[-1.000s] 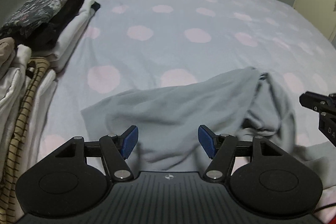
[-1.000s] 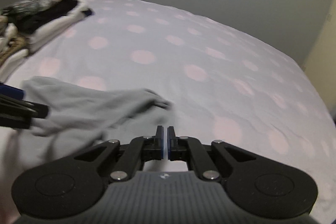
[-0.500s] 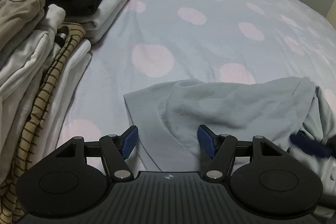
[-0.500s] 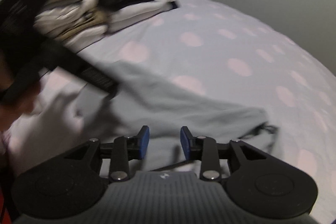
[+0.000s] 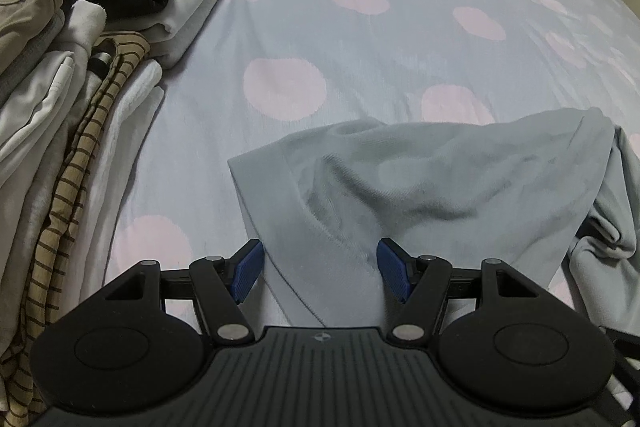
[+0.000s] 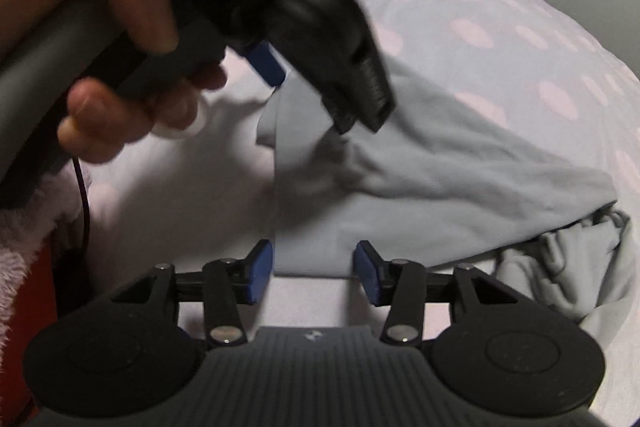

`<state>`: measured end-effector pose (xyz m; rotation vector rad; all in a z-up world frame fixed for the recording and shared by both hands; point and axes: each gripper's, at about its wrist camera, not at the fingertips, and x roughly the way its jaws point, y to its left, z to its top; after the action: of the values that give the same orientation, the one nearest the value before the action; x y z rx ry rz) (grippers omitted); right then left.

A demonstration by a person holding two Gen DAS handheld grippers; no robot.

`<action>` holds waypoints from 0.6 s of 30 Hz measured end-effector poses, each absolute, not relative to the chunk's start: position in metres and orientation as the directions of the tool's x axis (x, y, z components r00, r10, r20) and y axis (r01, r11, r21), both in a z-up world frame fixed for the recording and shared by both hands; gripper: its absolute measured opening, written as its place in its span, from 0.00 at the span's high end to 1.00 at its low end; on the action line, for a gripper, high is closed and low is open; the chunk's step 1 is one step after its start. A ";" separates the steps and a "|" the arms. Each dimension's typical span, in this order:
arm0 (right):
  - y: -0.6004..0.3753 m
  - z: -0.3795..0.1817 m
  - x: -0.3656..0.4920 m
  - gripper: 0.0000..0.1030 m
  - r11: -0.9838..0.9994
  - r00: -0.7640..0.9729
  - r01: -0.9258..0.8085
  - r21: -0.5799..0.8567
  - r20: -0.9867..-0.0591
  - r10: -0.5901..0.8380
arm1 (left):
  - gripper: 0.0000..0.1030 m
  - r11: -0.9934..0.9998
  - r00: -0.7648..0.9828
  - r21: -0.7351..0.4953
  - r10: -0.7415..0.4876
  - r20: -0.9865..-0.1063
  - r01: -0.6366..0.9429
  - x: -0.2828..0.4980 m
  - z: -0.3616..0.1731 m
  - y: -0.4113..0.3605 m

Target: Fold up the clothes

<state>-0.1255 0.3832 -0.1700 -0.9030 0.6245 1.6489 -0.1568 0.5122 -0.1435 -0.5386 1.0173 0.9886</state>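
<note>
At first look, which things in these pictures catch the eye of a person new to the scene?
A crumpled pale grey garment lies on the dotted bedsheet, right ahead of both grippers. The open left gripper straddles its banded edge. Stacks of folded clothes line the bed's left side.

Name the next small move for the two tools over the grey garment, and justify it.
Probably lower both and close on the hem: the left tool and the right tool, which has just been opening, stand open over the grey garment's near edge, neither gripping it yet.
</note>
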 end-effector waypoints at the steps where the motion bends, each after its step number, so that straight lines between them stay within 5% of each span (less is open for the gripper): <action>1: 0.384 -0.173 -0.127 0.53 -0.255 -0.093 -0.965 -0.064 -0.824 0.559 | 0.27 0.481 0.170 0.063 0.426 -0.888 -0.874 -0.157 -0.144 0.512; 7: 0.382 -0.172 -0.135 0.63 -0.240 -0.055 -0.966 -0.100 -0.824 0.564 | 0.27 0.487 0.167 0.075 0.433 -0.886 -0.870 -0.156 -0.142 0.509; 9: 0.381 -0.169 -0.133 0.79 -0.223 -0.039 -0.968 -0.112 -0.815 0.578 | 0.27 0.489 0.165 0.079 0.436 -0.885 -0.869 -0.156 -0.142 0.509; 16: 0.385 -0.139 -0.095 0.84 -0.037 0.034 -0.996 -0.077 -0.755 0.655 | 0.27 0.482 0.227 0.040 0.483 -0.846 -0.875 -0.163 -0.127 0.507; 17: 0.386 -0.133 -0.087 0.99 -0.001 0.055 -0.997 -0.074 -0.743 0.667 | 0.27 0.478 0.237 0.037 0.500 -0.833 -0.877 -0.165 -0.124 0.507; 18: 0.386 -0.128 -0.079 1.00 0.038 0.082 -0.996 -0.076 -0.731 0.677 | 0.27 0.474 0.249 0.032 0.516 -0.819 -0.880 -0.167 -0.120 0.506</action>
<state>-0.0789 0.3857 -0.1276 -0.6813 0.5952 1.4063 -0.1672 0.5064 -0.1199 -0.4901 0.8805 1.0042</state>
